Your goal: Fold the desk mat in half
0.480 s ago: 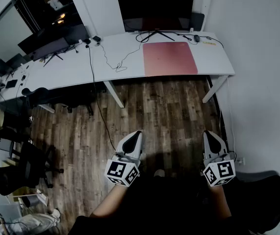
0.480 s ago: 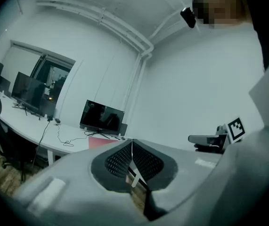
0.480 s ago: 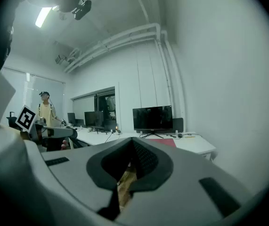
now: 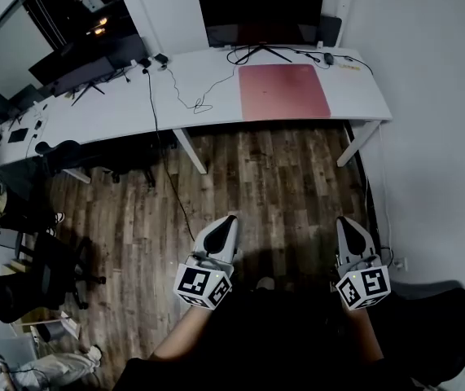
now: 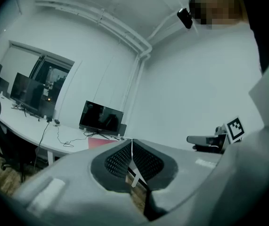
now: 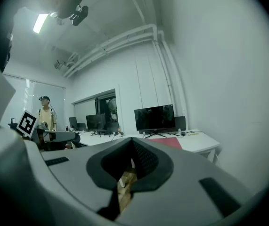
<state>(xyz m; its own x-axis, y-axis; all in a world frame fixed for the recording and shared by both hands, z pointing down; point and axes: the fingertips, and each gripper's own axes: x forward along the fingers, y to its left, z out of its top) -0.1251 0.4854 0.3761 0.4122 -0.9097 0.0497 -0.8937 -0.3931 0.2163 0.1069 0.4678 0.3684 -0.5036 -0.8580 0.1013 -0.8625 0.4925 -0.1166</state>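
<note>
One long white table (image 4: 208, 96) runs along the white wall above a brown wood-plank floor (image 4: 273, 186) in the head view. One flat red rectangular desk mat (image 4: 284, 91) lies on its right part, before one black monitor (image 4: 261, 16). Two grippers hang low, well apart from the table: the left gripper (image 4: 225, 223) and the right gripper (image 4: 346, 223). Left gripper view: jaws clenched together, nothing between them, mat far ahead. Right gripper view: jaws likewise pressed together, empty.
</note>
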